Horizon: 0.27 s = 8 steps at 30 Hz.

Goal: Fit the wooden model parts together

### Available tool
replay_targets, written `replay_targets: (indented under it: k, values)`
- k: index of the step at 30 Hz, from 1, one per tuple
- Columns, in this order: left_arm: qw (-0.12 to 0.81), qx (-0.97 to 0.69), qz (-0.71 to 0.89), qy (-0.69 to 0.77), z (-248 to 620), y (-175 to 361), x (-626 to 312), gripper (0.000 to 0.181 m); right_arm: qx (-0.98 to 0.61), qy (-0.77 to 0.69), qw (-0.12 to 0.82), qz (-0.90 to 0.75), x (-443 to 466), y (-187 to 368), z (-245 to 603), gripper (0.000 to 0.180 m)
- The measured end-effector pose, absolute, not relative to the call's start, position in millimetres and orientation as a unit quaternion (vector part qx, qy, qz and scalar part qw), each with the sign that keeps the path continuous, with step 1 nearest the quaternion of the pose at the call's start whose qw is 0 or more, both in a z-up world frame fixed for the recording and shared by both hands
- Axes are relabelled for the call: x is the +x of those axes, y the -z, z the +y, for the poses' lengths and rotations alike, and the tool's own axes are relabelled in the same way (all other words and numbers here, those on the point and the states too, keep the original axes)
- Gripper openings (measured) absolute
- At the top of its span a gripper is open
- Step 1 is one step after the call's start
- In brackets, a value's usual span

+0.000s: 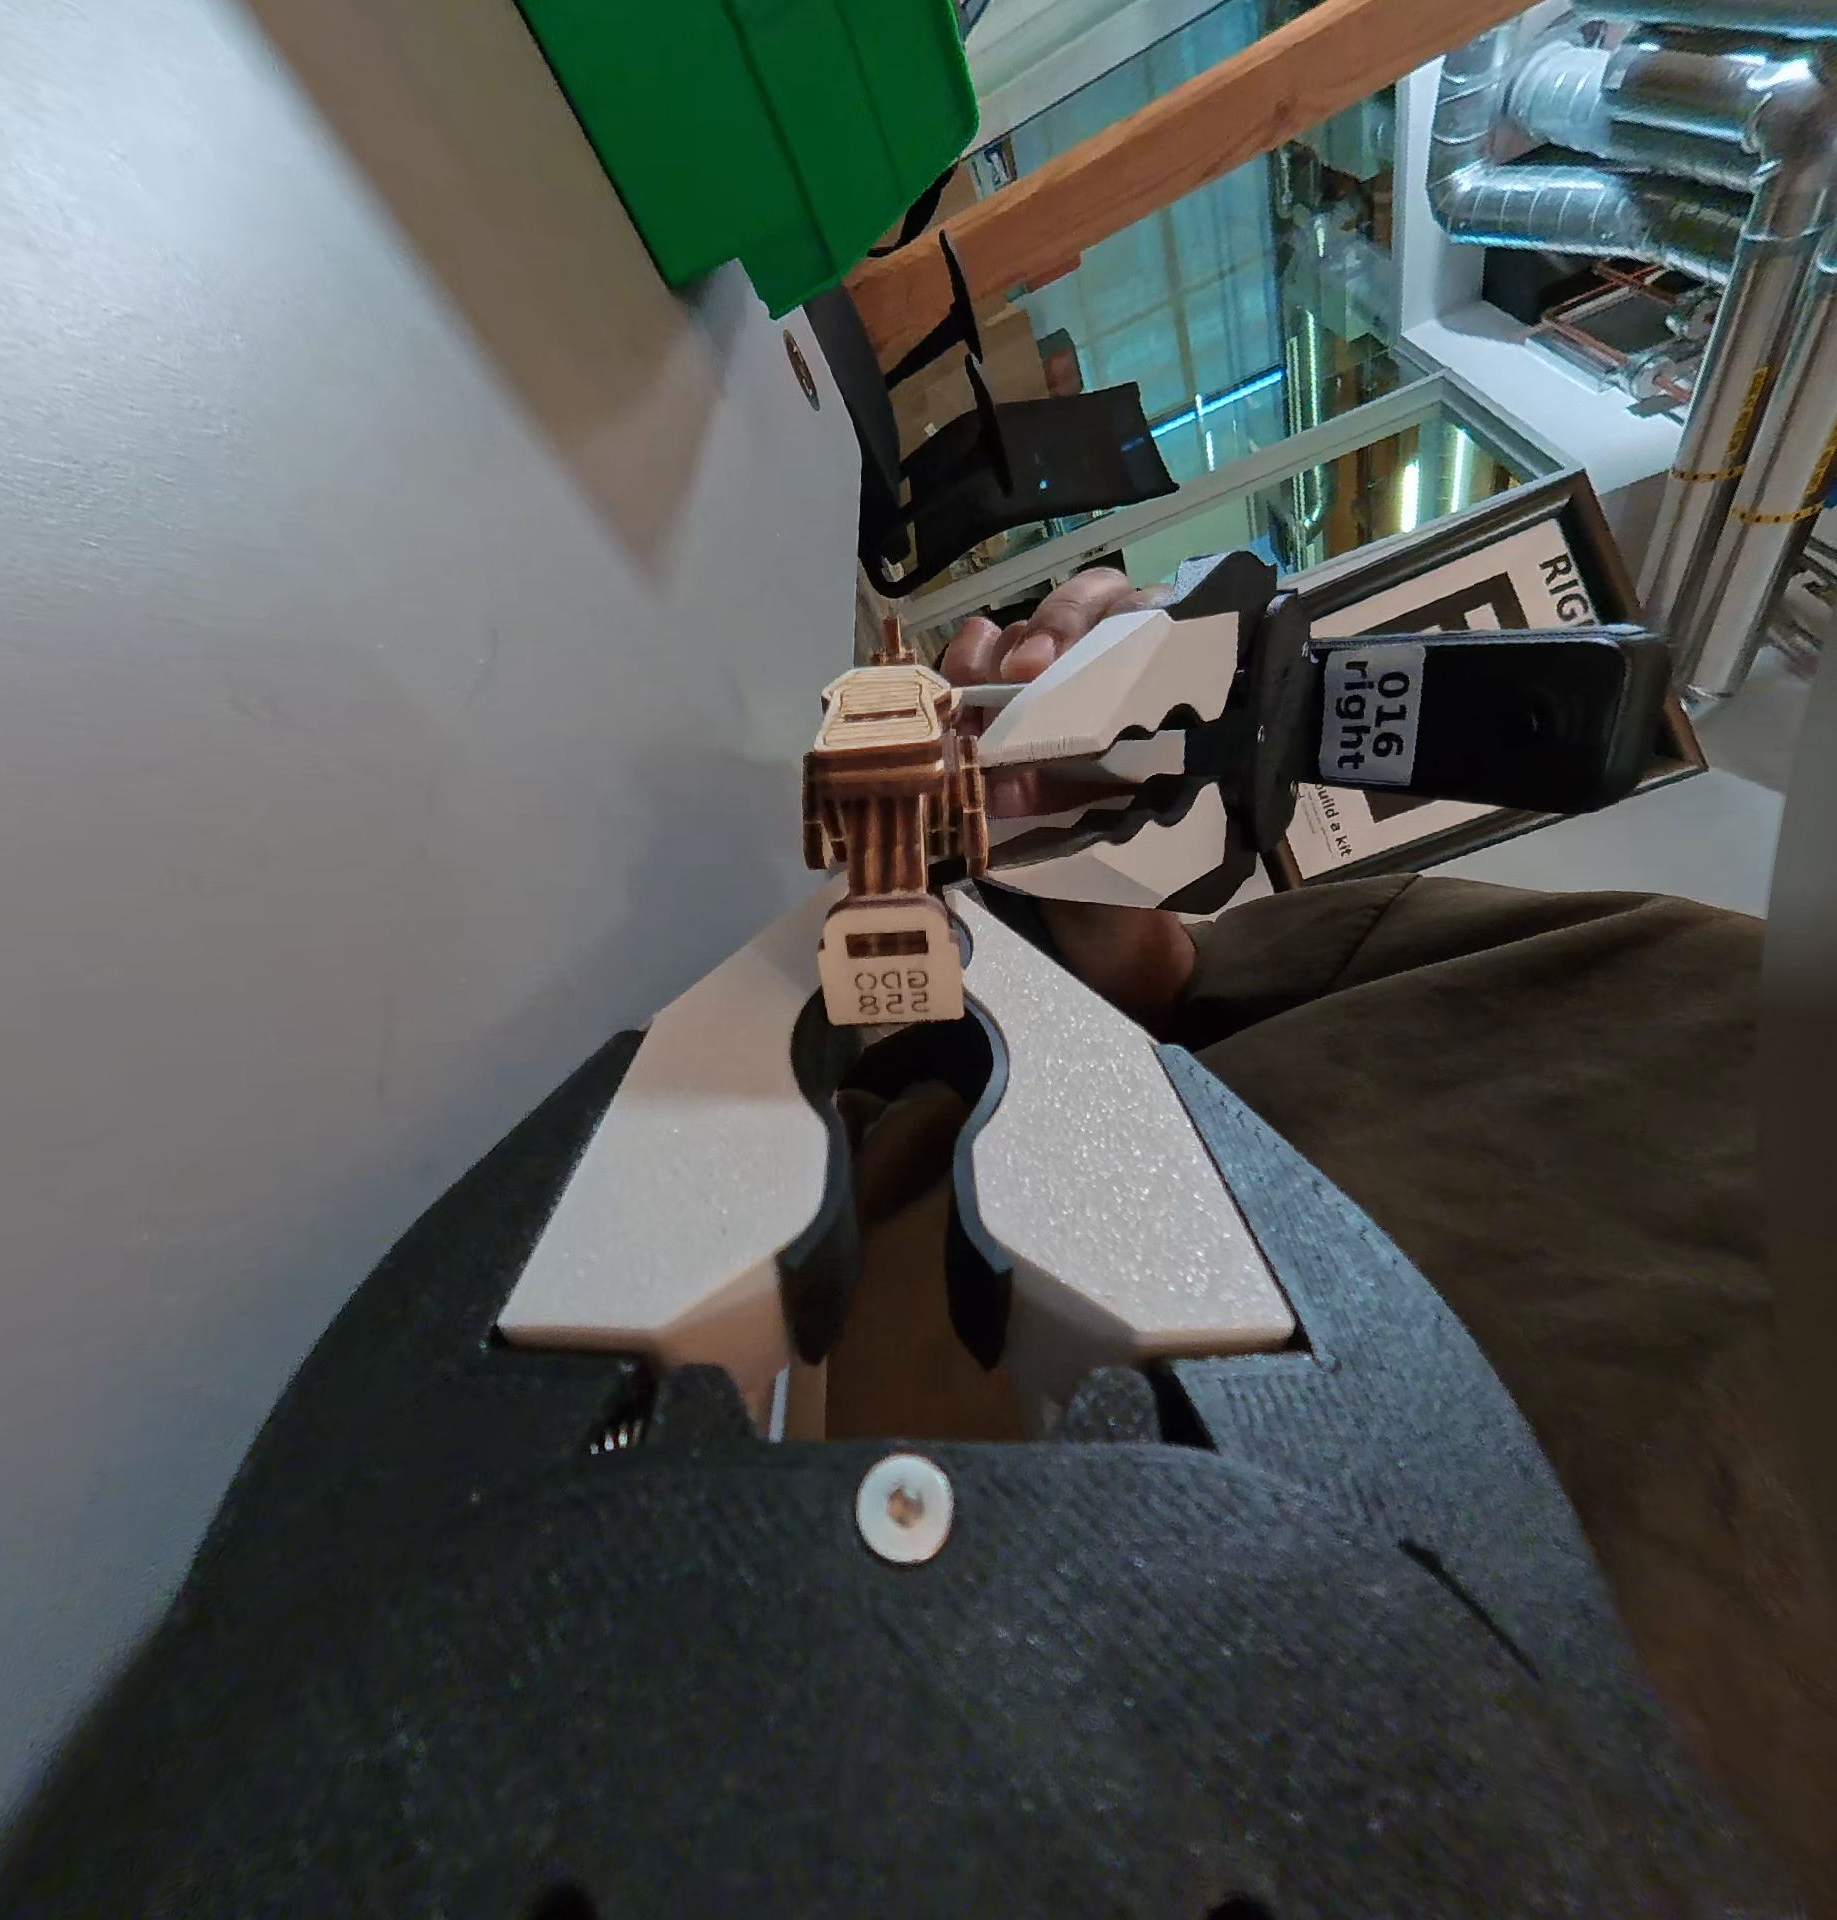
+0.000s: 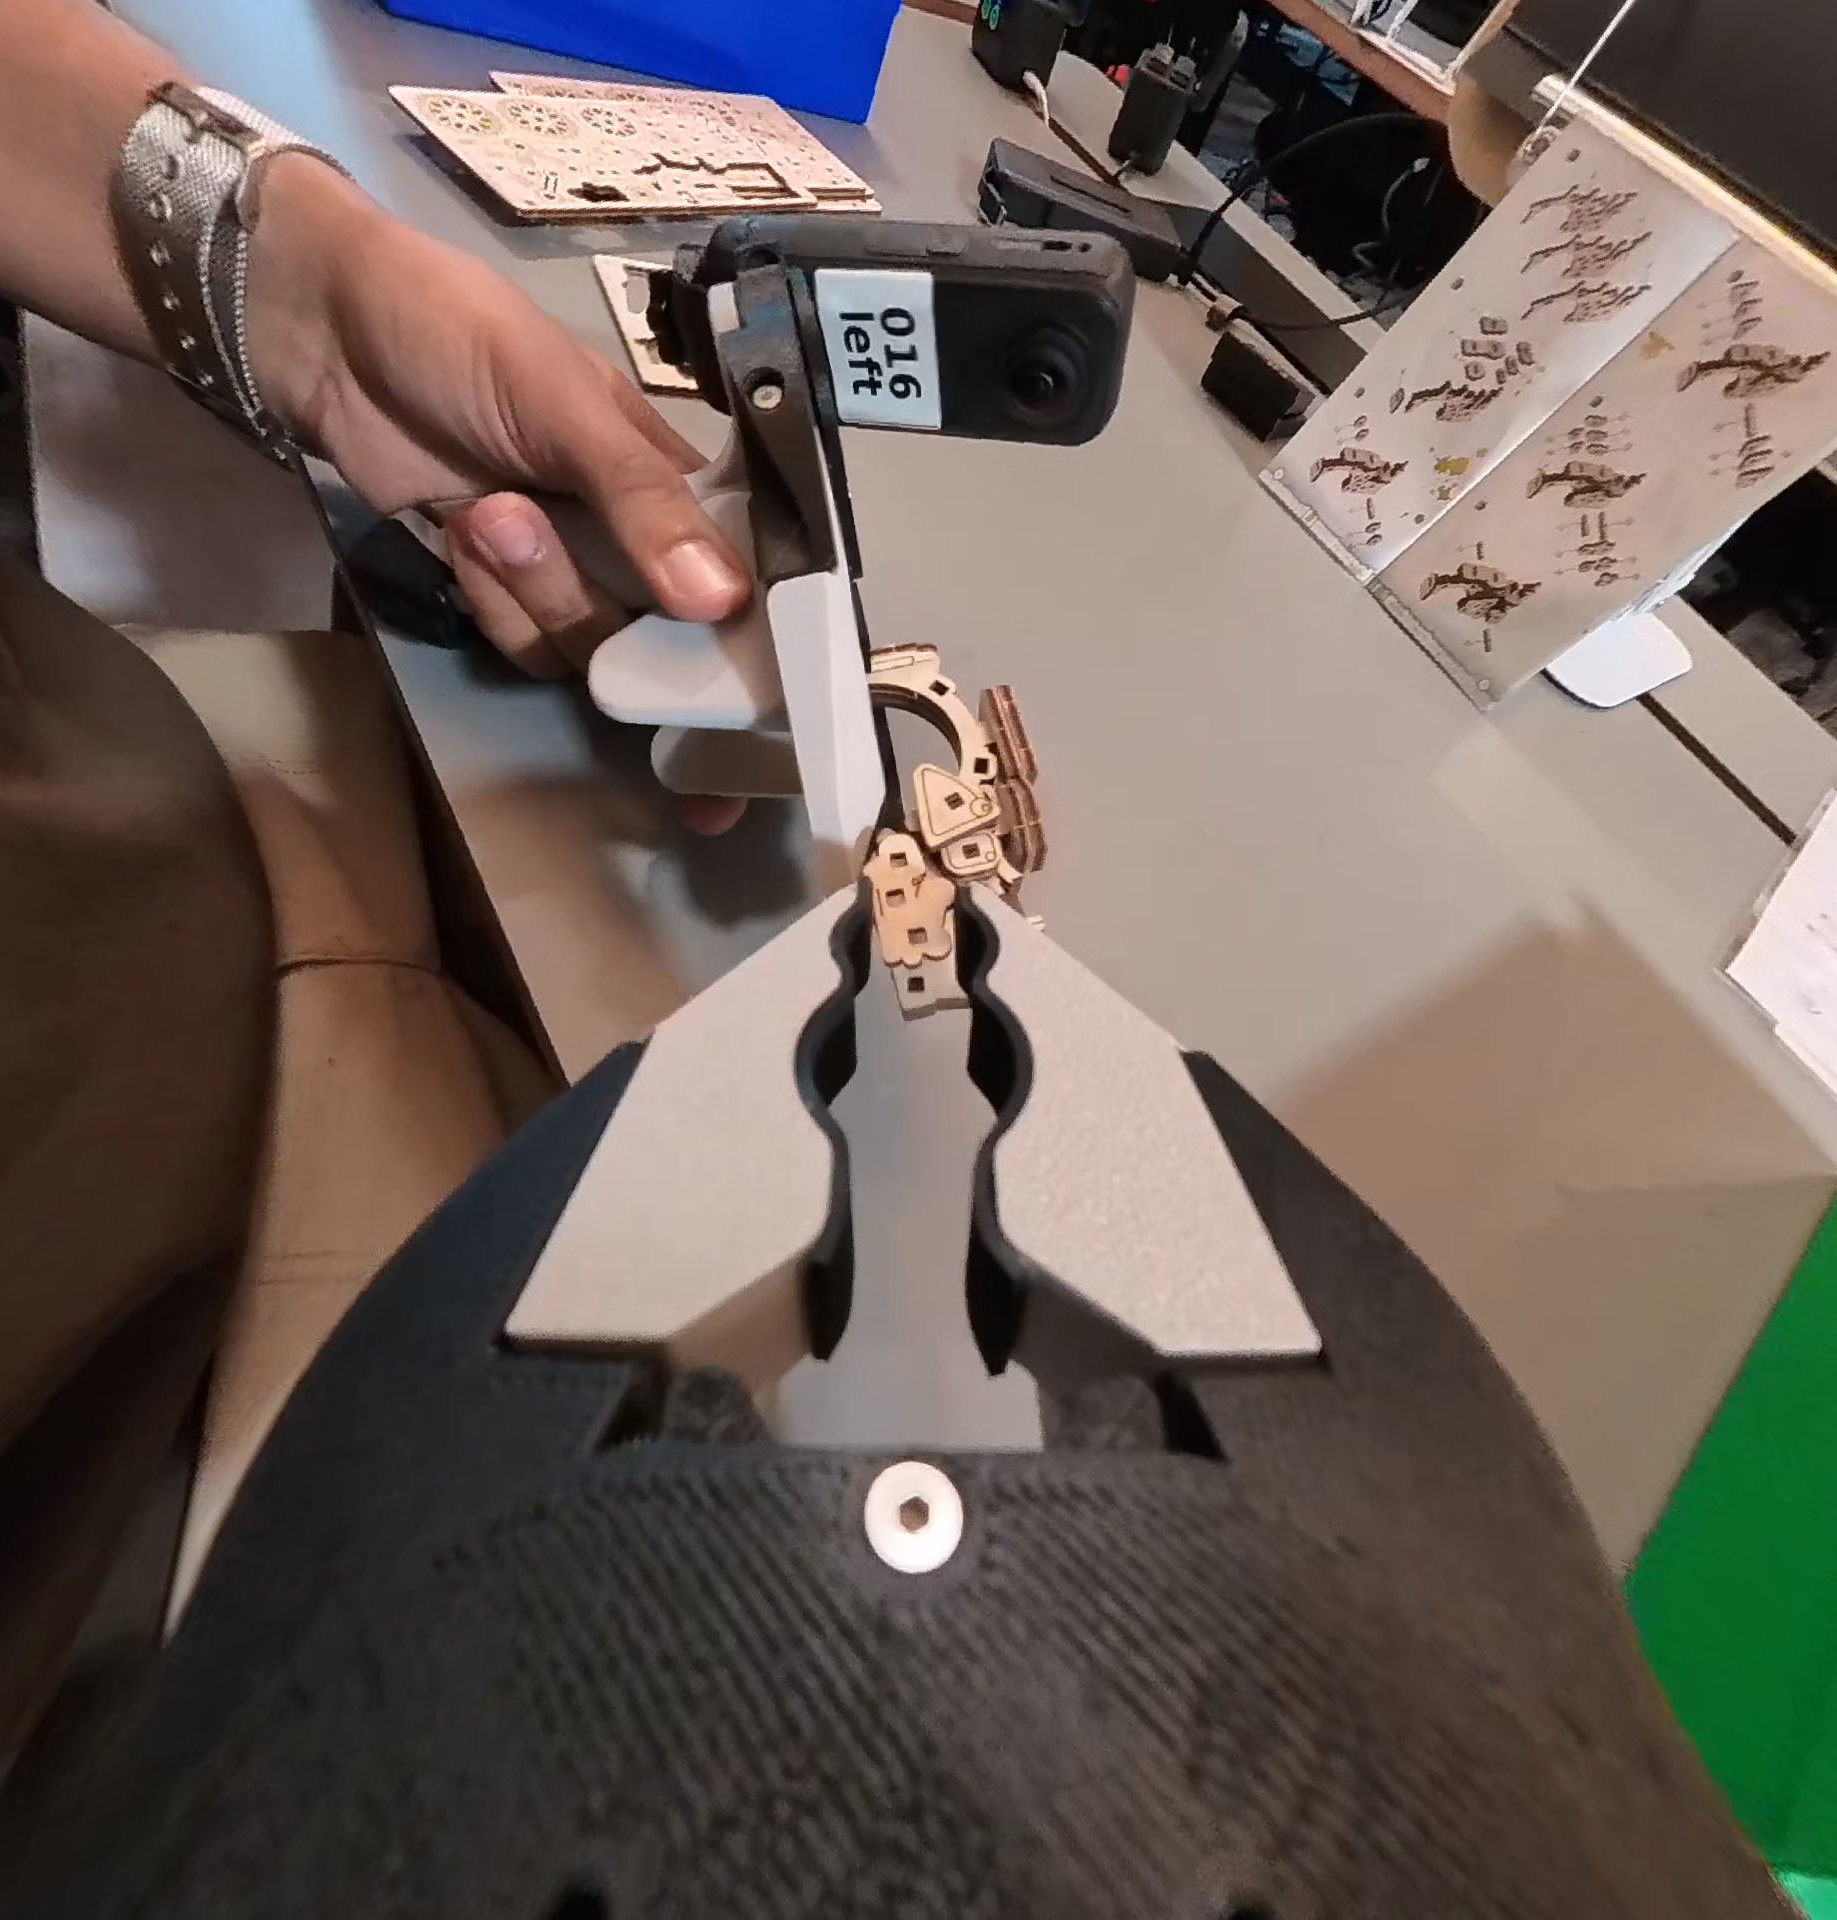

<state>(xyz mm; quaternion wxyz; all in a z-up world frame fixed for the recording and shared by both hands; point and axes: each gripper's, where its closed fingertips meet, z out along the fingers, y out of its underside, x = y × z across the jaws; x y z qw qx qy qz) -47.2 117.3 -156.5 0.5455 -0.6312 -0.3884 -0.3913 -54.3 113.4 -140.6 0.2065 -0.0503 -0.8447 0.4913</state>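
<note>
A partly built wooden model [image 1: 883, 790] is held up in the air above the grey table [image 2: 1257, 790]. My left gripper [image 1: 893, 951] is shut on the model's flat engraved end plate [image 1: 893, 977]. In the right wrist view the left gripper [image 2: 867, 847] comes down from above with the model [image 2: 971, 769] at its tips. My right gripper [image 2: 919, 914] is shut on a small flat wooden part [image 2: 914, 940] with square holes, pressed against the model's lower side. In the left wrist view the right gripper [image 1: 997, 800] meets the model from the right.
Wooden part sheets [image 2: 633, 145] lie at the table's far side by a blue bin [image 2: 685, 31]. An instruction sheet on a stand [image 2: 1558, 416] is at the right. Black devices with cables [image 2: 1080, 197] sit behind. A green bin [image 1: 748, 135] is nearby. A person's hands hold both grippers. The tips of both grippers are at nearly the same place.
</note>
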Motion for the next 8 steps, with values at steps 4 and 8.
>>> replay_targets:
  k: [4, 8]
  values:
    - [0.54, -0.639, -0.384, 0.391, 118.6, 158.1, -44.3, 0.005, -0.037, -0.489, 0.208, -0.846, -52.9, 141.4, 115.3, 0.014]
    - [0.535, -0.648, -0.379, 0.388, 119.8, 159.6, -41.8, 0.005, -0.035, -0.492, 0.196, -0.847, -51.0, 142.7, 117.0, 0.014]
